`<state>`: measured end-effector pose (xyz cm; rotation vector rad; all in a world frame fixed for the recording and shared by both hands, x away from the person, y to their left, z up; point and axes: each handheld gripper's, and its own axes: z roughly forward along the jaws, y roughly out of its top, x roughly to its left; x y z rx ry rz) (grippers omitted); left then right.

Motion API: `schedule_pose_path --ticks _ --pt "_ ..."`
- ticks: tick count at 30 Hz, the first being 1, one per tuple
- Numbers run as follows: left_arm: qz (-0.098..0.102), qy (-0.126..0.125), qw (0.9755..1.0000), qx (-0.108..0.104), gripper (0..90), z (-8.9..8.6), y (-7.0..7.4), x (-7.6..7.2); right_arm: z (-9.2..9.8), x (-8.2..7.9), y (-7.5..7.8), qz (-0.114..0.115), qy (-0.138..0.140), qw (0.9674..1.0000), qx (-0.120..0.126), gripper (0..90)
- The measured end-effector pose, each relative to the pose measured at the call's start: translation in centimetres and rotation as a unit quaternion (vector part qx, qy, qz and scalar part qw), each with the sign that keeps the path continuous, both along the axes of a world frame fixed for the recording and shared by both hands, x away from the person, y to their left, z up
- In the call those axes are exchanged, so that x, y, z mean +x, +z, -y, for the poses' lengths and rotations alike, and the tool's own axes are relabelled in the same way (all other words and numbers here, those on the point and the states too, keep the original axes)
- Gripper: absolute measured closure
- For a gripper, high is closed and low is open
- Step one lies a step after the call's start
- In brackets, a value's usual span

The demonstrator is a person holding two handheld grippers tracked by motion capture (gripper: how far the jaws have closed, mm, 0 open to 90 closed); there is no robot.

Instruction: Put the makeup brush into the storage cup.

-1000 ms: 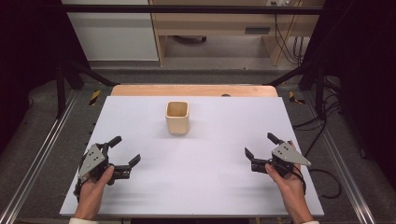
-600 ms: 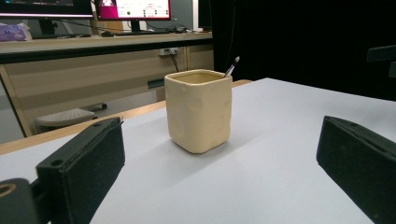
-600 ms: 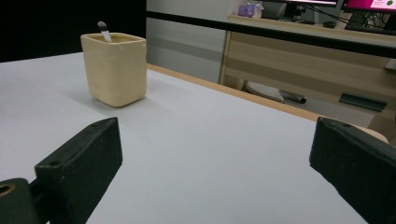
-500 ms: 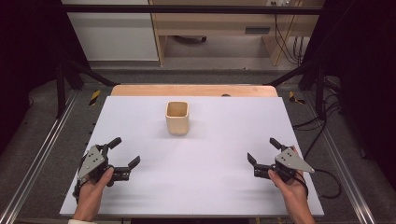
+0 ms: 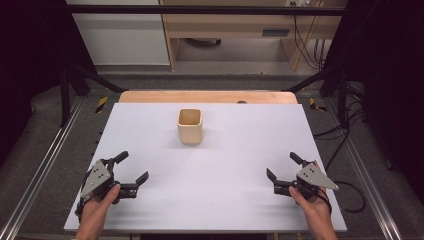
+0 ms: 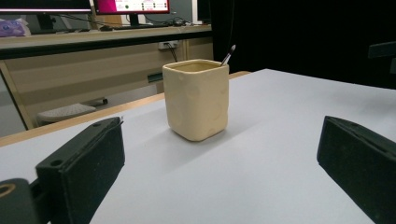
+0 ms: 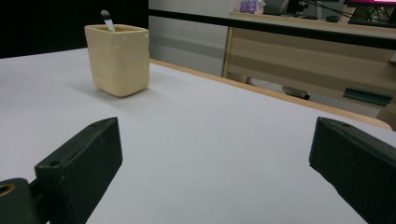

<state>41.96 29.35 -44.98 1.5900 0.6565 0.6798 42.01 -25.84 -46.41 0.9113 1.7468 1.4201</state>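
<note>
From the high view, a squarish cream ceramic cup (image 5: 190, 126) stands upright on the white-topped desk (image 5: 240, 150), toward the far edge and a little left of centre; the left gripper (image 5: 131, 171) rests near the front left corner, held in the person's left hand (image 5: 97, 210), its jaws spread wide with nothing between them; the right gripper (image 5: 282, 167) sits near the front right corner in the right hand (image 5: 312, 210), jaws likewise apart and empty — both grippers lie well apart from the cup, which stands between them and farther back.

In the left gripper view, the two black jaws rise at either side of the bottom with bare desk between them; the cup stands ahead in the gap, upright, with a thin dark-tipped stick (image 6: 228, 54) showing just above its rim at the back — whether it stands inside cannot be told.

In the right gripper view, the jaws are again wide apart over bare desk; the cup stands off to the upper left, well clear of them, the stick's tip above its rim.
</note>
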Motion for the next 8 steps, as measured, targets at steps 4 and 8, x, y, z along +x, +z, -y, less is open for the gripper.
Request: schedule_pose_path --ticks 4,8 --pt "0.001 0.002 1.0 -0.003 0.6 -0.16 0.01 0.03 0.08 0.02 -0.18 -0.002 0.0 1.0 0.003 2.6" --pt "-0.002 0.005 1.0 -0.008 0.5 -0.37 -0.12 0.21 0.11 0.12 -0.25 -0.002 -0.001 1.0 0.006 2.6"
